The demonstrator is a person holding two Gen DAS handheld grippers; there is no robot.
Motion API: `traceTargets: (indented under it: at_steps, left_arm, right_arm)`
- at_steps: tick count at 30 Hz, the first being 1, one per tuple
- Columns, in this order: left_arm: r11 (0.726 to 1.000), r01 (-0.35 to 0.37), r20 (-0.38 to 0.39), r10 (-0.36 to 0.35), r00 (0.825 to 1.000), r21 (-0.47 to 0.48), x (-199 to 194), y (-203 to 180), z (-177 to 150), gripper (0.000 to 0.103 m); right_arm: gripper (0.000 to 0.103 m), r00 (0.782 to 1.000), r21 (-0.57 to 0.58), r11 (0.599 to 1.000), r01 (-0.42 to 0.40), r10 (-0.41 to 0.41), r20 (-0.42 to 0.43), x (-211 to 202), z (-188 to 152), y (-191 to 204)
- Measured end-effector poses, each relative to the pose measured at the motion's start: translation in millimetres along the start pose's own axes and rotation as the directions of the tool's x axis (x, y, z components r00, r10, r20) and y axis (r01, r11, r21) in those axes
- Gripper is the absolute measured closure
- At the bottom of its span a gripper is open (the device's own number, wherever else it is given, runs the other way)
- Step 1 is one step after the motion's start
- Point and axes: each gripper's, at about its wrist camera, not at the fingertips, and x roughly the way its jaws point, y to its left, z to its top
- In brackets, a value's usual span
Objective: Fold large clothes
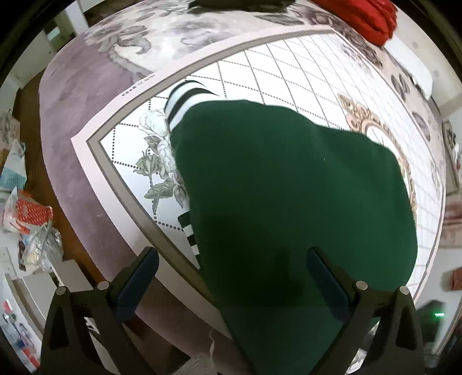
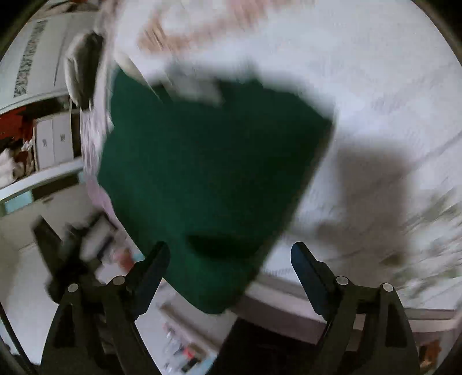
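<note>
A dark green garment [image 1: 288, 187] with black-and-white striped cuffs [image 1: 184, 101] lies on a patterned cloth [image 1: 303, 66] over a round table. Its near end hangs over the table edge. My left gripper [image 1: 231, 265] is open above that near end, with the cloth between its fingers but not pinched. In the right wrist view, which is blurred, the same green garment [image 2: 208, 173] lies on the white cloth [image 2: 361, 86]. My right gripper [image 2: 231, 259] is open, its fingers either side of the garment's near corner.
A red garment [image 1: 363, 14] and a dark one [image 1: 239, 3] lie at the table's far side. Plastic bags and clutter [image 1: 29, 225] sit on the floor at left. Shelves and boxes [image 2: 43, 138] stand left of the table in the right wrist view.
</note>
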Motion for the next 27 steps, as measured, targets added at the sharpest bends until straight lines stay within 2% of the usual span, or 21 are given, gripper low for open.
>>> traceTargets:
  at_steps: [1, 2, 3, 4, 6, 9, 10, 11, 13, 16, 17, 20, 21, 23, 24, 25, 26, 27]
  left_arm:
    - [1.000, -0.001, -0.003, 0.001, 1.000, 0.009, 1.2, -0.1, -0.8, 0.000]
    - [1.000, -0.002, -0.007, 0.002, 1.000, 0.013, 2.4, 0.1, -1.4, 0.000]
    - [1.000, -0.001, -0.013, 0.001, 1.000, 0.017, 3.1, 0.5, -2.0, 0.000]
    - [1.000, 0.001, -0.016, -0.001, 1.000, 0.022, 2.9, 1.2, -2.7, 0.000]
    - [0.999, -0.007, -0.014, 0.007, 1.000, 0.032, 1.4, 3.2, -3.9, 0.000]
    - [1.000, -0.007, -0.017, 0.007, 1.000, 0.029, 0.9, 6.1, -3.8, 0.000]
    - [1.000, -0.002, -0.021, 0.002, 1.000, 0.019, 1.8, 7.5, -3.2, 0.000]
    - [1.000, 0.004, -0.028, -0.004, 1.000, 0.009, 2.9, 8.4, -2.1, 0.000]
    - [1.000, 0.017, -0.036, -0.017, 0.999, -0.003, 2.8, 7.3, 1.0, 0.000]
    - [0.999, 0.030, -0.027, -0.030, 0.999, 0.011, -2.3, 0.7, 10.1, 0.000]
    - [0.999, 0.035, -0.021, -0.034, 0.999, 0.020, -4.1, -2.2, 13.9, 0.000]
    - [0.998, 0.032, 0.011, -0.033, 0.999, 0.053, -7.1, -12.0, 31.0, 0.000]
    - [0.998, 0.028, 0.016, -0.029, 0.999, 0.060, -6.0, -14.0, 36.7, 0.000]
    - [0.998, 0.024, 0.026, -0.025, 0.999, 0.064, -2.2, -16.4, 53.7, 0.000]
    - [0.998, 0.026, 0.030, -0.028, 0.999, 0.064, -0.3, -15.9, 60.7, 0.000]
    - [0.997, 0.022, 0.037, -0.025, 0.999, 0.067, 2.4, -15.8, 69.2, 0.000]
    - [0.997, 0.015, 0.045, -0.018, 0.999, 0.073, 5.1, -15.9, 75.8, 0.000]
    - [0.997, 0.004, 0.052, -0.008, 0.999, 0.078, 8.5, -15.7, 82.0, 0.000]
  right_arm:
    - [0.015, 0.998, 0.013, 0.999, -0.041, 0.041, -0.049, 21.6, -2.0, -7.1]
    - [0.016, 0.988, 0.016, 0.992, -0.127, 0.127, -0.089, 42.5, -0.9, -9.6]
    - [0.017, 0.985, 0.014, 0.988, -0.153, 0.153, -0.083, 54.1, 3.9, -8.4]
    - [0.017, 0.985, 0.009, 0.987, -0.161, 0.161, -0.054, 55.9, 9.3, -3.8]
    - [0.017, 0.992, 0.005, 0.992, -0.127, 0.127, 0.002, 51.1, 23.7, 9.2]
    - [0.022, 0.984, -0.002, 0.994, -0.108, 0.107, 0.144, 21.5, 50.2, 23.4]
    - [0.022, 0.978, -0.009, 0.996, -0.089, 0.089, 0.190, 8.8, 62.5, 29.3]
    - [0.022, 0.967, -0.027, 0.999, -0.047, 0.053, 0.248, -5.9, 79.4, 38.5]
    - [0.022, 0.950, -0.046, 0.997, 0.057, -0.040, 0.309, -26.5, 105.5, 56.9]
    - [0.022, 0.910, -0.053, 0.982, 0.181, -0.147, 0.388, -61.3, 118.5, 85.6]
    - [0.022, 0.895, -0.071, 0.979, 0.190, -0.143, 0.423, -75.6, 116.2, 96.4]
    - [0.022, 0.878, -0.135, 0.972, 0.193, -0.110, 0.466, -101.2, 111.4, 123.2]
    - [0.022, 0.870, -0.164, 0.962, 0.218, -0.115, 0.480, -105.6, 112.5, 136.2]
    - [0.025, 0.860, -0.238, 0.932, 0.274, -0.127, 0.494, -92.3, 124.4, 174.7]
    - [0.032, 0.865, -0.277, 0.912, 0.304, -0.142, 0.482, -79.6, 136.5, 194.5]
    - [0.040, 0.878, -0.295, 0.897, 0.330, -0.176, 0.445, -65.1, 148.9, 211.9]
    - [0.040, 0.878, -0.278, 0.882, 0.382, -0.251, 0.408, -45.7, 165.6, 218.5]
    - [0.040, 0.867, -0.259, 0.870, 0.419, -0.299, 0.399, -33.7, 175.7, 221.8]
